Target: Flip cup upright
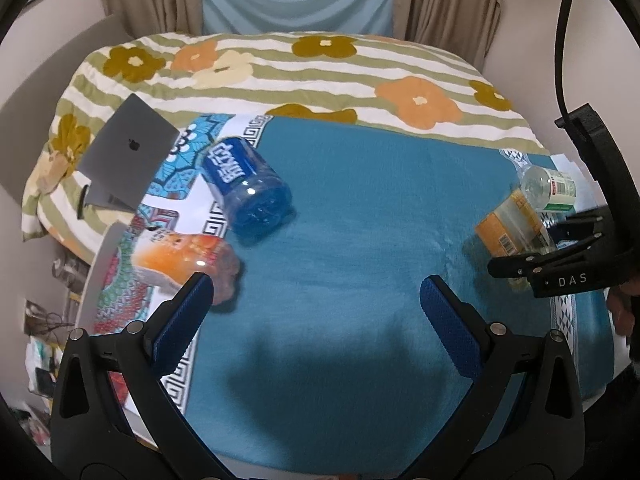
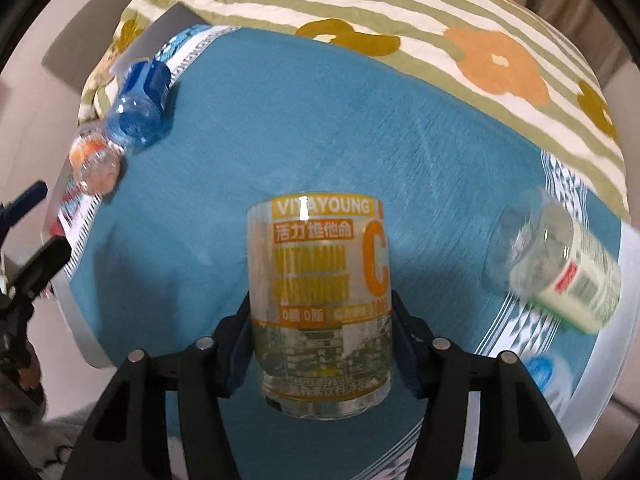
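Observation:
A clear cup with an orange-yellow VITAYOUNG label (image 2: 320, 304) stands between the pads of my right gripper (image 2: 320, 344), which is shut on its lower half. It also shows at the right of the left wrist view (image 1: 508, 228), tilted in the right gripper (image 1: 532, 264). My left gripper (image 1: 316, 308) is open and empty above the blue mat (image 1: 360, 240). A blue cup (image 1: 248, 192) lies on its side at the mat's left edge, with an orange cup (image 1: 188, 260) on its side next to it. A clear cup with a green-white label (image 2: 560, 272) lies on its side at the right.
A floral striped quilt (image 1: 320, 68) lies behind the mat. A grey laptop (image 1: 128, 152) stands open at the left. The round white table edge (image 2: 76, 320) shows at the left, with clutter on the floor beyond it.

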{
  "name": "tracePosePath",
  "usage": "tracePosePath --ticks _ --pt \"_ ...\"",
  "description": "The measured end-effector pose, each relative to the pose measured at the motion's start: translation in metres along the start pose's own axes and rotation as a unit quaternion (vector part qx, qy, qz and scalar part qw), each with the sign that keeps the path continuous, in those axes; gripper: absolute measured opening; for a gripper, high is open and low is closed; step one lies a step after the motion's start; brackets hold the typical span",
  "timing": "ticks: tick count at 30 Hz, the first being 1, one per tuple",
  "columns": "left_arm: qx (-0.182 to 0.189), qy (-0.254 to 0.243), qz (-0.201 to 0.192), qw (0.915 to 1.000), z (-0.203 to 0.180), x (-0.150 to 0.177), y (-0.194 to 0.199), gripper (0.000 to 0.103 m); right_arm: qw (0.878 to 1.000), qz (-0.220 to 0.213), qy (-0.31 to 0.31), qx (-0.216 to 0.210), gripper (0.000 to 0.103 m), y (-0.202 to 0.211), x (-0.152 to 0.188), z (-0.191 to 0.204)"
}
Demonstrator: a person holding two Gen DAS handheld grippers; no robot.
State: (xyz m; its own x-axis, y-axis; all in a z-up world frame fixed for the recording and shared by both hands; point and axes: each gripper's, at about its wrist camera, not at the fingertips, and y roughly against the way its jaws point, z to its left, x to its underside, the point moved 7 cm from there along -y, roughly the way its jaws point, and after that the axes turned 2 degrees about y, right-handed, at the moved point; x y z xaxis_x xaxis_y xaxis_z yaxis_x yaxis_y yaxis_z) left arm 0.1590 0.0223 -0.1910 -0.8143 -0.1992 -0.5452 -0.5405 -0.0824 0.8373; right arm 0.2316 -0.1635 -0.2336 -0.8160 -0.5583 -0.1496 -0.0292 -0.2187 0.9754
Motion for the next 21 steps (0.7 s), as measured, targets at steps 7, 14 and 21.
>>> tracePosePath --ticks 7,14,21 --pt "0.014 -0.013 -0.006 0.9998 0.025 0.002 0.016 0.103 0.994 -0.034 -0.102 -0.001 0.056 0.017 0.019 0.038" --pt "0.032 -0.037 -0.001 0.9988 0.050 0.013 0.022 0.103 0.982 -0.055 -0.179 0.016 0.056 0.010 0.040 0.075" --pt "0.048 -0.059 0.008 0.9971 0.064 0.028 0.021 0.103 0.973 -0.051 -0.222 0.030 0.056 -0.013 0.055 0.104"
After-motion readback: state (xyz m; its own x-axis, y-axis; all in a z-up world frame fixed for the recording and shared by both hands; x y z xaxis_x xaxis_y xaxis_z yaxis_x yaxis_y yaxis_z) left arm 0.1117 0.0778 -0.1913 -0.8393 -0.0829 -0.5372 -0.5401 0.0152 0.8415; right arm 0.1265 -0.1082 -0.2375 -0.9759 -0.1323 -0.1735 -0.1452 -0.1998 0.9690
